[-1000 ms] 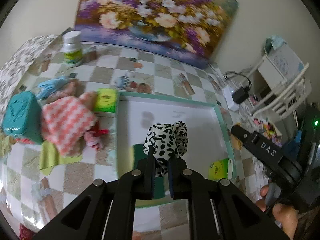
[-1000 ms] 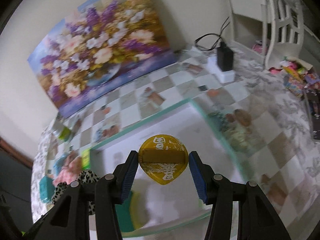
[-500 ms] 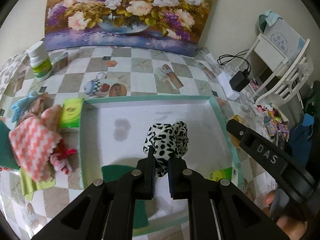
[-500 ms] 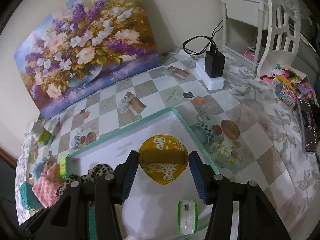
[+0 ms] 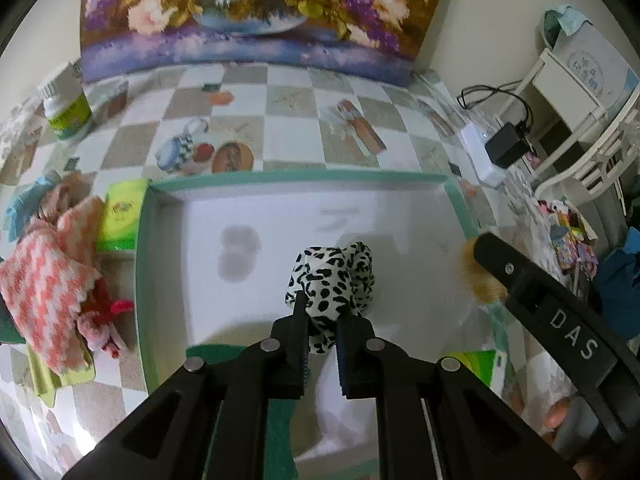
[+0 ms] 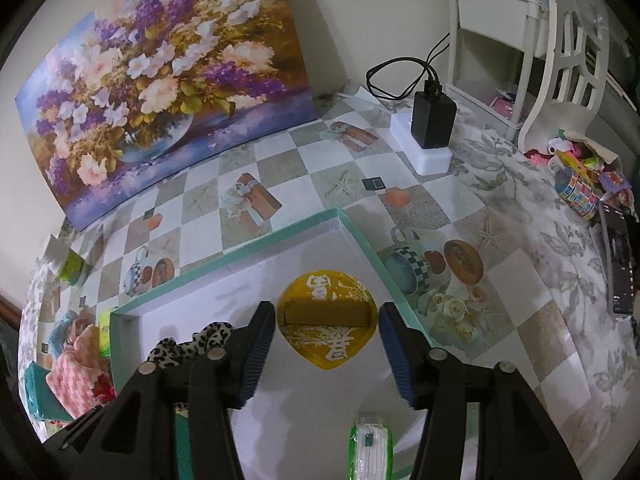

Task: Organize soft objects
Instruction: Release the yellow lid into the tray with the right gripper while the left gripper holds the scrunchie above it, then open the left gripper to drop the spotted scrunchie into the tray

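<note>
- Two views split the scene: only the left wrist camera showed the pink-and-white checked cloth (image 5: 44,280) heaped at the left edge of the frame outside the tray (image 5: 144,280), with a green packet (image 5: 122,216) beside the tray's upper left corner; only the right wrist camera showed the yellow embroidered pouch (image 6: 328,324) face on, which the left view caught as a blur at its right.
- The leopard-print scrunchie (image 5: 332,280) stood bunched above the tray's white floor at the middle of the left view, its long axis running up the frame, away from the camera; in the right view it appeared at lower left, (image 6: 188,344).
- The pouch sat at frame centre, its pointed end toward the camera and its brown band lying crosswise.
- The left gripper (image 5: 322,320) was pressed nearly together, pinching the scrunchie's lower end.
- The right gripper (image 6: 328,356) was spread wide either side of the pouch; whether the fingers (image 6: 258,352) touched it I cannot tell.
</note>
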A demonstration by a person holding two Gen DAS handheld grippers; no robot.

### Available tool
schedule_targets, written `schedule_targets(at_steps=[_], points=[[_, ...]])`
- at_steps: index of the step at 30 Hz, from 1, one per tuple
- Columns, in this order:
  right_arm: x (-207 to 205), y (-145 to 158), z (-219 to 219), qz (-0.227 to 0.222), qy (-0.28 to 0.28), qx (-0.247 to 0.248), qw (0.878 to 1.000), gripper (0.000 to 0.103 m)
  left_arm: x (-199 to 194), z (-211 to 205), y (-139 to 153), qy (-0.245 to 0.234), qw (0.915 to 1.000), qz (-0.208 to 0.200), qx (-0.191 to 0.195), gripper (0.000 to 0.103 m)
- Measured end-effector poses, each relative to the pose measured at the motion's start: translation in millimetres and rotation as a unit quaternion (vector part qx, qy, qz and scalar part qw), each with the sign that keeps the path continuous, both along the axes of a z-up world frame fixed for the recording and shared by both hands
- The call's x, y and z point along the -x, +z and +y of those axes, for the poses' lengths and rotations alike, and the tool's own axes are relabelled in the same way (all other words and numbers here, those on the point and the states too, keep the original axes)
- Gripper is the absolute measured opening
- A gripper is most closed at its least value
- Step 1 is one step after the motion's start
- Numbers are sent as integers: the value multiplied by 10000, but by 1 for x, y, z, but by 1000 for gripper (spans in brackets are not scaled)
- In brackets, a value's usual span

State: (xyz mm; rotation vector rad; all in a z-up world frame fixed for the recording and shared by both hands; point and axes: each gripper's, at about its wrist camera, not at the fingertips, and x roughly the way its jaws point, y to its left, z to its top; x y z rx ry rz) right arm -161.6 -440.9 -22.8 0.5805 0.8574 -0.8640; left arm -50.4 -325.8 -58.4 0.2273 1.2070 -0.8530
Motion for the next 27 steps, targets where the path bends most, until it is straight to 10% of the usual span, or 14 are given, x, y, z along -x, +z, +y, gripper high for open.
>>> schedule_targets(at_steps=[15, 20, 27], points=[[-1, 9, 5, 142, -6, 118, 9998, 74, 5, 1, 13, -95, 9997, -208, -85, 14], [-1, 12, 5, 145, -16, 134, 9998, 77, -2, 8, 20, 112, 9998, -184, -6, 65], [1, 13, 5, 163, -70, 141, 9997, 83, -17, 20, 24, 435, 9990, -97, 20, 76]])
